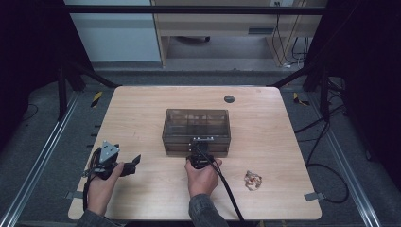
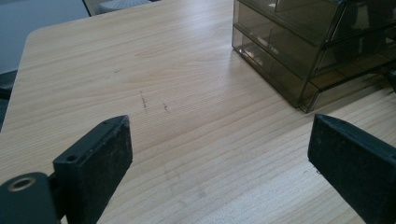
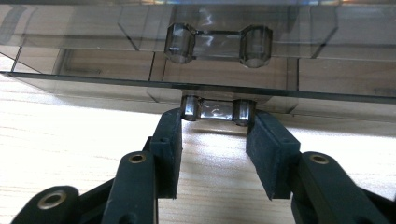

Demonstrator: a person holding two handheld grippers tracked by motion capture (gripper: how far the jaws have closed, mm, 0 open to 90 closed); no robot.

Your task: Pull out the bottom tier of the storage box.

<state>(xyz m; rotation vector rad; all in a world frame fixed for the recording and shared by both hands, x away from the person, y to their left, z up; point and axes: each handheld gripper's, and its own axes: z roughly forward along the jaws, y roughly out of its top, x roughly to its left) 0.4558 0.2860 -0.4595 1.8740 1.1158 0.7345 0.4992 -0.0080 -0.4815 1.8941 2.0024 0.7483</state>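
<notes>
black jaw pads (image 3: pixel 264 140) of my right gripper (image 3: pixel 215 135) are clamped on either end of the lower drawer handle (image 3: pixel 216 110).

that handle belongs to the bottom drawer of a smoky clear-plastic drawer box (image 1: pixel 196 131) sitting mid-table; the upper drawer handle (image 3: pixel 218 43) is just above, untouched. from the high view my right hand (image 1: pixel 203 176) holds the right gripper (image 1: pixel 197 150) against the box front. my left gripper (image 2: pixel 219 158) has its jaws spread wide over bare wooden table (image 2: pixel 140 70), well apart from the box, gripping nothing. i see a small crumpled wrapper-like thing (image 1: pixel 252 180) lying near the table's right front; i can't tell what it is.
</notes>
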